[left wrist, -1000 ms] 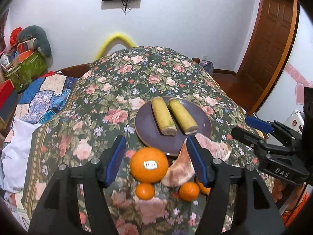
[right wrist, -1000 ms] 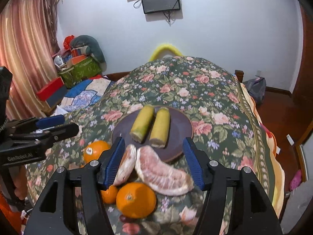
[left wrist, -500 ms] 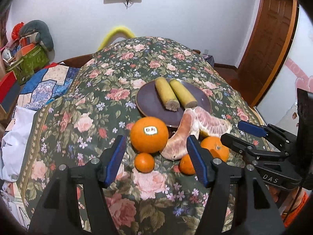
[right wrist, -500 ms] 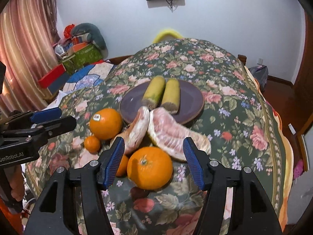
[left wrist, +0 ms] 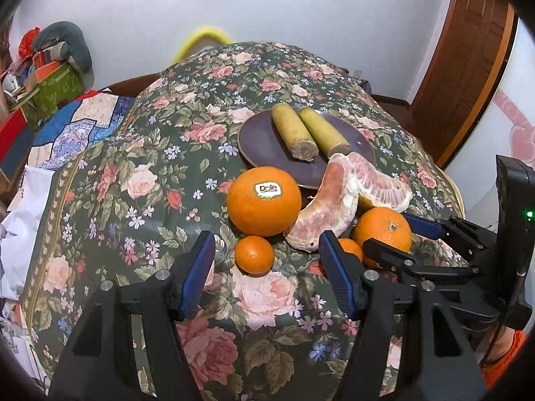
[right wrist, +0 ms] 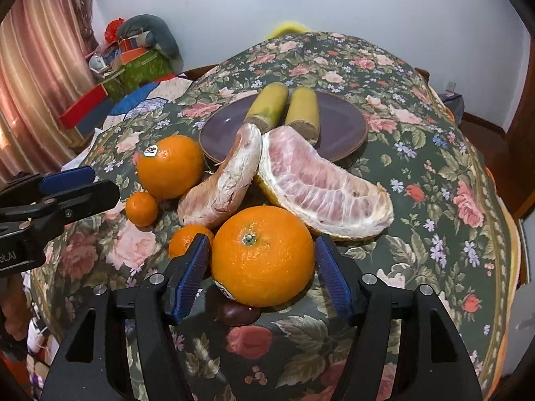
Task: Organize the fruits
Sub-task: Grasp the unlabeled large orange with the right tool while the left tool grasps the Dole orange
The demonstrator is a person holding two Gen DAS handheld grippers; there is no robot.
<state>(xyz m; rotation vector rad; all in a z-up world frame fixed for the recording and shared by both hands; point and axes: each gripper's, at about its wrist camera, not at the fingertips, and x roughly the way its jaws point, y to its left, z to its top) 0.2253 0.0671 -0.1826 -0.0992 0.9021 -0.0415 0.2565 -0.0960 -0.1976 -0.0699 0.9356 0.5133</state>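
Left wrist view: the left gripper (left wrist: pixel 265 275) stands with its blue-padded jaws spread and nothing pinched. The small round orange mandarin (left wrist: pixel 254 254) lies on the floral-patterned dark green tablecloth (left wrist: pixel 133 180) just ahead of the gap between the pads, apart from both. Behind it sits the large round orange with the white brand sticker (left wrist: pixel 264 200), with the curved peeled pink pomelo segment (left wrist: pixel 324 214) leaning just beside it. A second small mandarin (left wrist: pixel 349 249) is partly hidden behind the right-hand pad. The right gripper (left wrist: pixel 398 237) enters from the right edge, its fingers on either side of the large stem-up orange (left wrist: pixel 381 230). The round dark purple plate (left wrist: pixel 264 142) carries two yellow-green cut cane sections (left wrist: pixel 294 132).

Right wrist view: the right gripper (right wrist: pixel 262 269) has its jaws opening, the large stem-up orange (right wrist: pixel 262 255) between the pads; whether the pads touch the peel cannot be told. A wide pomelo segment (right wrist: pixel 317 187) lies directly behind it; the second small mandarin (right wrist: pixel 189 239) lies just beyond the left pad.

Against the frames one second earlier, both grippers have descended, the fruit appears larger and nearer the fingertips, and the stem-up orange now sits between the right pads rather than ahead of them.
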